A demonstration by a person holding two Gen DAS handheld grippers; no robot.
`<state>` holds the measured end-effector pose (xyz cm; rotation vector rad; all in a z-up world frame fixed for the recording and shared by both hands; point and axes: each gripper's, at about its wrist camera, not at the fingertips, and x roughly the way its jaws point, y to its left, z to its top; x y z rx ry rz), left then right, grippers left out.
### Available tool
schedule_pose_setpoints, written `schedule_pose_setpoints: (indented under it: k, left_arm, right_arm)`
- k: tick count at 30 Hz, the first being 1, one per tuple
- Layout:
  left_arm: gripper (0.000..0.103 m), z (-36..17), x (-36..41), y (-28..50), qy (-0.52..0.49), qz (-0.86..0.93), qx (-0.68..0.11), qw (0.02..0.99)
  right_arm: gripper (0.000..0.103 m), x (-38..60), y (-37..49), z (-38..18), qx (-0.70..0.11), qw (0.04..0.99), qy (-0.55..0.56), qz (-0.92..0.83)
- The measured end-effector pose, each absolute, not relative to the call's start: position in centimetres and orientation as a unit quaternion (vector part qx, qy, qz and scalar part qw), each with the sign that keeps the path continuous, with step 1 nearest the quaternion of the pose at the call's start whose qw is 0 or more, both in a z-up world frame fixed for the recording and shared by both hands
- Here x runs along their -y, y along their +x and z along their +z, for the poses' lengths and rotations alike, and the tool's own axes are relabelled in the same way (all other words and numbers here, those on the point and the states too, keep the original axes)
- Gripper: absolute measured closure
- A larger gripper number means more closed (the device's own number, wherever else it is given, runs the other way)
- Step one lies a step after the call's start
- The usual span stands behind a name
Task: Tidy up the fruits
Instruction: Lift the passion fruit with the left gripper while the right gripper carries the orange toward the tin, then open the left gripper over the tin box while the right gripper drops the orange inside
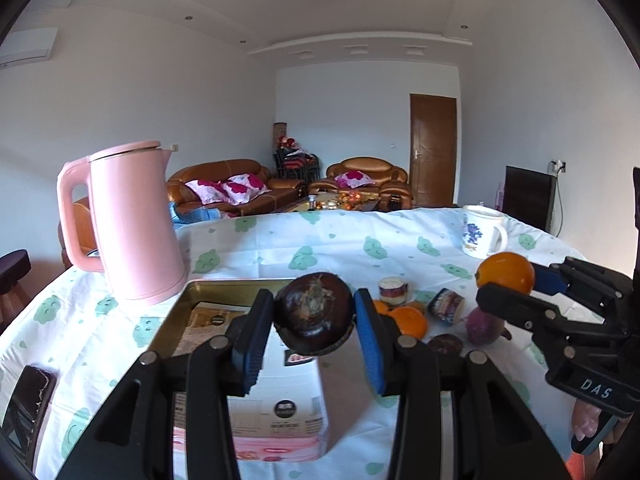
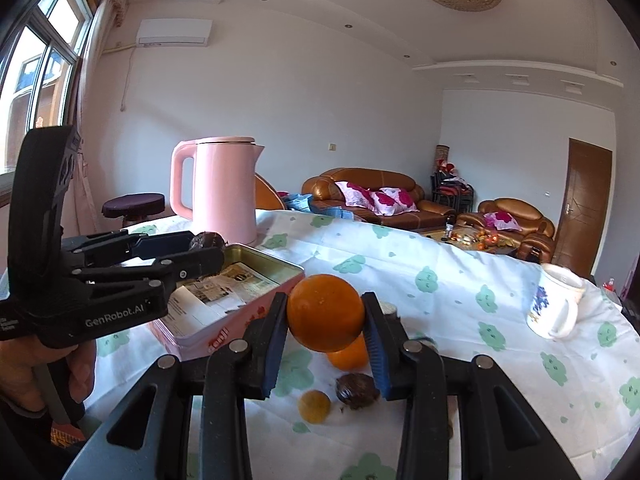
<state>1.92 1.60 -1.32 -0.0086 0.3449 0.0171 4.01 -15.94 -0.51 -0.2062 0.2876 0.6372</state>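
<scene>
My left gripper (image 1: 314,314) is shut on a dark purple-brown round fruit (image 1: 314,312) and holds it above the open gold-lined tin box (image 1: 180,312). My right gripper (image 2: 325,314) is shut on a large orange (image 2: 325,312), held above the table; it shows at the right of the left wrist view (image 1: 505,274). On the cloth lie another orange (image 1: 409,320), a small orange (image 2: 315,406), a dark fruit (image 2: 357,388) and a purple fruit (image 1: 482,326). The left gripper and its fruit (image 2: 206,240) show at the left of the right wrist view.
A pink kettle (image 1: 134,232) stands at the back left by the tin. A white mug (image 1: 482,232) stands at the back right. Two small cans (image 1: 393,290) sit near the loose fruit. A dark phone (image 1: 28,404) lies at the left edge. The tin holds papers.
</scene>
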Motion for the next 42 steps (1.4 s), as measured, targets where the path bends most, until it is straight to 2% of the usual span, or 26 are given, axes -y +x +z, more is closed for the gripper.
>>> schedule_pose_setpoints:
  k: [15, 42]
  left_arm:
    - [0.06, -2.3, -6.3, 4.2, -0.015, 0.043, -0.222, 0.974]
    - [0.06, -4.5, -10.9, 8.2, -0.011, 0.055, -0.301, 0.952]
  right_arm:
    - [0.065, 8.9, 7.5, 1.0, -0.169, 0.906, -0.129, 0.366]
    - [0.064, 1.4, 11.5, -3.1, -0.236, 0.871, -0.165, 0.399]
